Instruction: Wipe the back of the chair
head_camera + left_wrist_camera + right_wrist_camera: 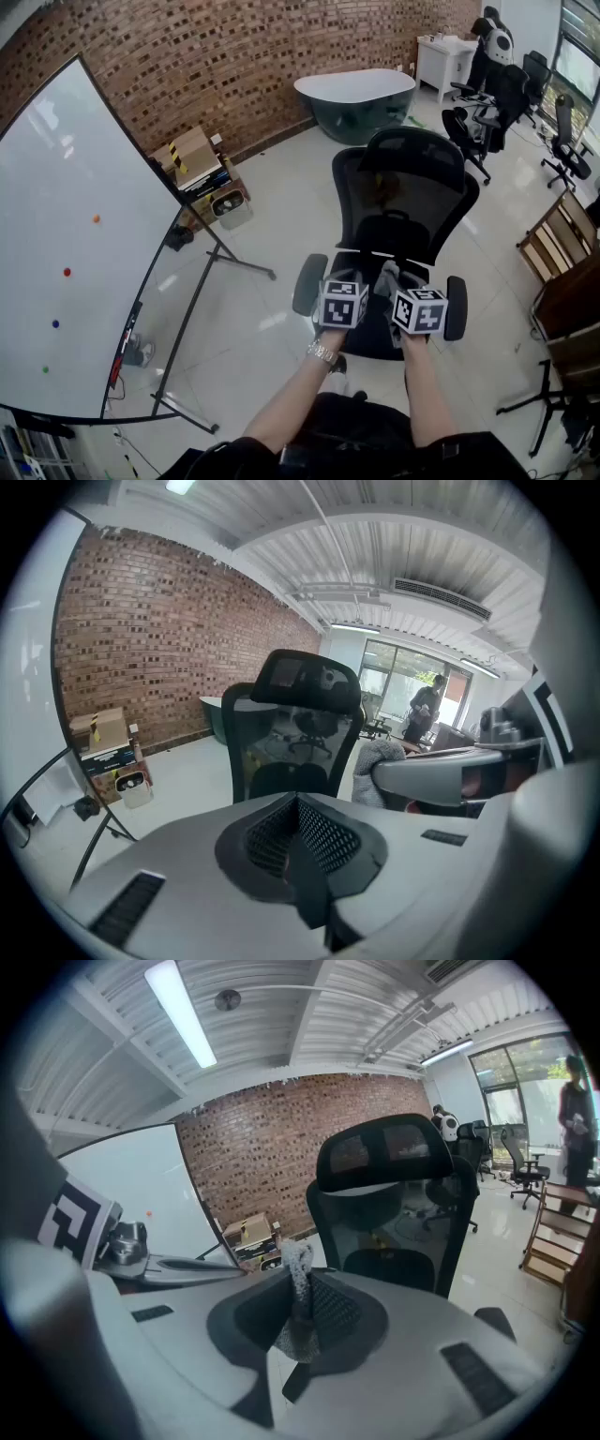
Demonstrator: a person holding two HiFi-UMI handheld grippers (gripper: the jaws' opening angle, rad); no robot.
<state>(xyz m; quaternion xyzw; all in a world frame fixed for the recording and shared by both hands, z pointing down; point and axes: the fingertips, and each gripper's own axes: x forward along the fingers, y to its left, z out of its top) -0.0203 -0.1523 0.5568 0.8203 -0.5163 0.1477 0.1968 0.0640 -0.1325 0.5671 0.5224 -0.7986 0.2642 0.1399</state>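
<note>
So that the chair back (pixel 405 202) ahead can be wiped, the right tongs (pixel 302 1314) pinch a cloth (pixel 298 1274); the left tongs (pixel 298 850) sit clenched, empty.

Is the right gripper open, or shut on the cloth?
Shut. The right gripper pinches the grey cloth between its jaws.

In the head view, the jaws of the left gripper (pixel 340 298) and the right gripper (pixel 417 307) are covered by their own marker cubes. Only a corner of the grey cloth (pixel 387 277) is seen between them. The seat and base of the office chair (pixel 405 202) are largely hidden behind the grippers. The whiteboard (pixel 75 244) is cut off by the left edge and the wooden rack (pixel 562 246) by the right. In the right gripper view, a person (pixel 577 1110) is clipped by the dark rim and is too small for detail.
</note>
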